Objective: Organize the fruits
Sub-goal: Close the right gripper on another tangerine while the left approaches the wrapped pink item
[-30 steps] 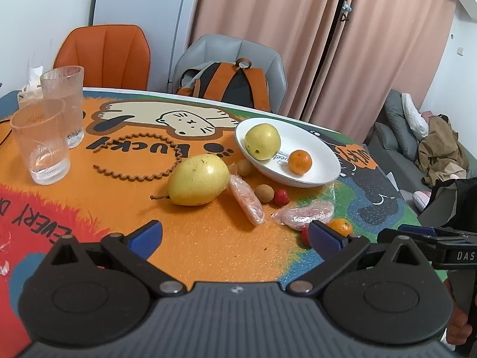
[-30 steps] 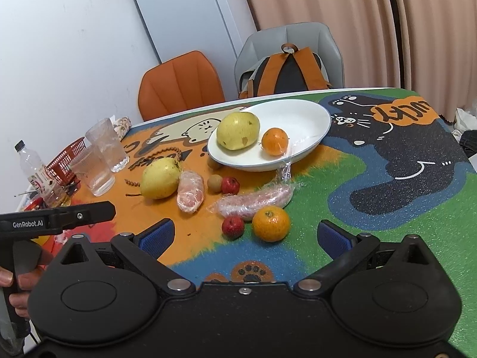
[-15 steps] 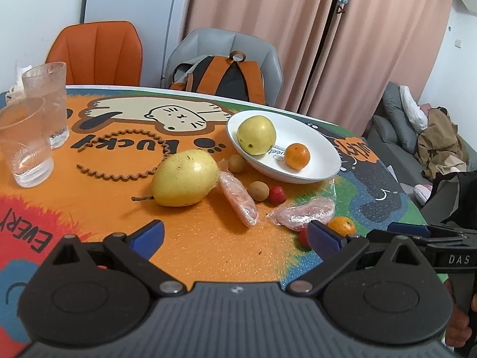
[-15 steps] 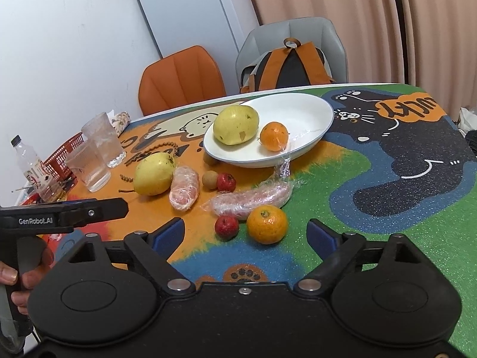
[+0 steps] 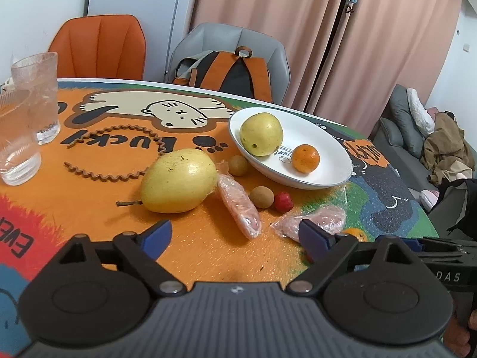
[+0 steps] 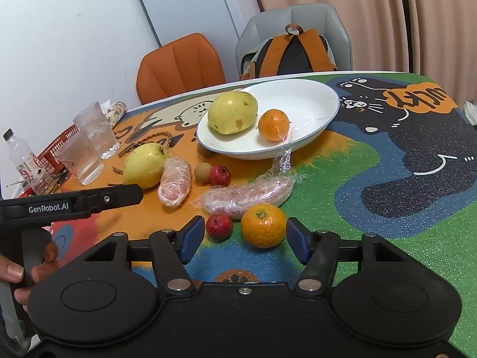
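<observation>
1. Right gripper (image 6: pixel 243 240) low over the table (image 6: pixel 372 208), jaws closing, mandarin (image 6: pixel 263 225) and small red fruit (image 6: pixel 219 227) between the blue pads, neither touched.
2. Left gripper (image 5: pixel 235 238) closing too but wide, nothing between the jaws, only bare mat ahead.
3. White plate (image 6: pixel 316 101) at 12 o'clock from the mandarin, carrying a yellow pear (image 6: pixel 232 112) and a second mandarin (image 6: pixel 273 124).
4. Wrapped long piece (image 6: pixel 247 198) touching the mandarin at its 11 o'clock.
5. Big pear on the mat (image 5: pixel 179 180) at 11 o'clock of the left gripper, shorter wrapped piece (image 5: pixel 238 205) just beside it.
</observation>
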The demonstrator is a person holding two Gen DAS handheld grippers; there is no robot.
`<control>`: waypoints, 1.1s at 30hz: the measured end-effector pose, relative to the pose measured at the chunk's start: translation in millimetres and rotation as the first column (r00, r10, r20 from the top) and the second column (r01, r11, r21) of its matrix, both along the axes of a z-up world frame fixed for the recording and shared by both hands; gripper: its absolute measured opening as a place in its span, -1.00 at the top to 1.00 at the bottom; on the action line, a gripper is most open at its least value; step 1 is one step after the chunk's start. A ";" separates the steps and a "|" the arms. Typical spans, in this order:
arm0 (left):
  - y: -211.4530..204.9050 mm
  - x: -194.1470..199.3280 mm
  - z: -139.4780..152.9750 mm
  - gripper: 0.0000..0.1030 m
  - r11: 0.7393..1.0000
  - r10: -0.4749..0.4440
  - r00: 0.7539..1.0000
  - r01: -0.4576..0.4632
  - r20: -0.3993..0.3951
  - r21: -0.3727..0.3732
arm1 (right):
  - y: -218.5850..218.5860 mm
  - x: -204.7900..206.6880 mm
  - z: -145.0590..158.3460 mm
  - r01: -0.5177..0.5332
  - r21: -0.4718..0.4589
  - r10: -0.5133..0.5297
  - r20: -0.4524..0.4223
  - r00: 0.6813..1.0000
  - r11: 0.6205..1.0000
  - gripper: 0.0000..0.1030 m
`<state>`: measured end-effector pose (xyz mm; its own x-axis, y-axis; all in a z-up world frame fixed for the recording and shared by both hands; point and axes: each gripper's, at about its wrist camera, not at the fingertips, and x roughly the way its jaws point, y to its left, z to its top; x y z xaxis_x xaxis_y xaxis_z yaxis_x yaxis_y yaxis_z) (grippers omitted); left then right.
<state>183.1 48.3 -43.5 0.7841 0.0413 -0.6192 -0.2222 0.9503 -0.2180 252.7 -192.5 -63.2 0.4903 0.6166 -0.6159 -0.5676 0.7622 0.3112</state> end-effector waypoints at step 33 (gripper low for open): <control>-6.8 60.1 -33.0 0.27 0.998 0.047 0.996 -0.049 -0.070 -0.025 | 4.9 25.2 -21.0 -0.026 -0.012 0.025 -0.036 0.999 1.000 0.17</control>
